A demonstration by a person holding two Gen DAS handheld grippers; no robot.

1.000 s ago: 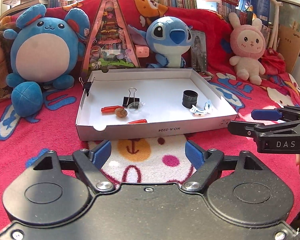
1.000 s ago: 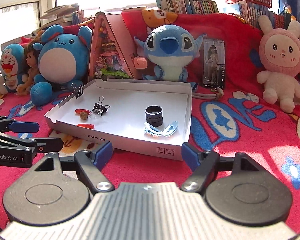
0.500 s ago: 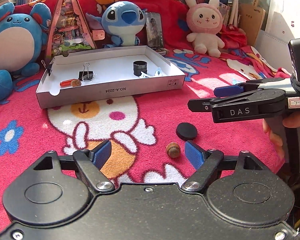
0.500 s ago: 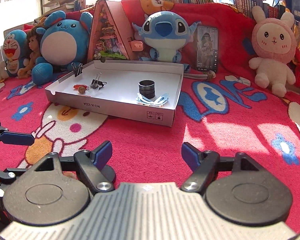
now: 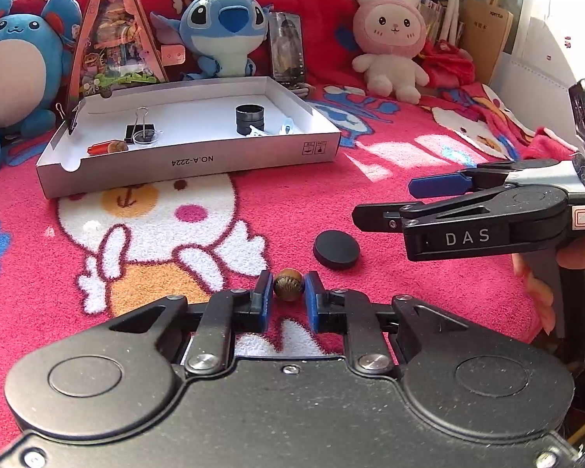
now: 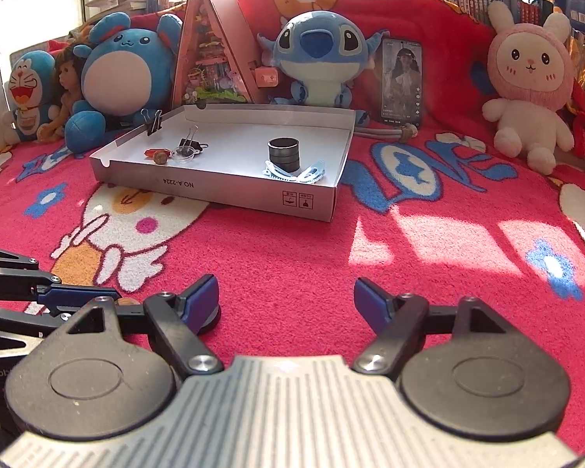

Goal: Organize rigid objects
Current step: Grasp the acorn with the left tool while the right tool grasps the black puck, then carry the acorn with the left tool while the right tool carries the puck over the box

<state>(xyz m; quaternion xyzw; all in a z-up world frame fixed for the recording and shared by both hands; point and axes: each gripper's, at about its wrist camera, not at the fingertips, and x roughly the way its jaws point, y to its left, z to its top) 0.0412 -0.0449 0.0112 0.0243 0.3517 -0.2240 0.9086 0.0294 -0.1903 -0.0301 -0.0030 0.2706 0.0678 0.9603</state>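
**Left claw pinching the little brown ball, tray is filling up**

The left claw (image 5: 288, 296) has its blue pads closed in on a small round brown bead (image 5: 288, 289), ribbed and kinda woody looking, sitting low on the fuzzy red blanket (image 5: 370, 179). Pads look like they touch both sides. Just at 1 o'clock from it lies a flat matte black disc (image 5: 336, 250), puck shaped.

The right claw (image 6: 286, 300) is spread wide with nothing between its pads, hovering over the blanket. In the left wrist view it comes in sideways from 3 o'clock.

Up at 11 o'clock in the left wrist view sits the shallow white cardboard tray (image 5: 191, 162), rectangular with low walls. Inside:
- stack of black rings (image 5: 250, 118) toward the right side
- pale blue hair clips (image 5: 271, 131) right beside the rings
- a black binder clip (image 5: 140, 129) with wire handles, toward the left side
- a little clear round dish (image 5: 146, 137) touching that clip
- a red stick thing (image 5: 98, 148) with another brown bead (image 5: 117, 146) next to it

A second binder clip (image 5: 73, 115) is clamped on the tray's left wall.

Plush toys line the back at 12 o'clock.
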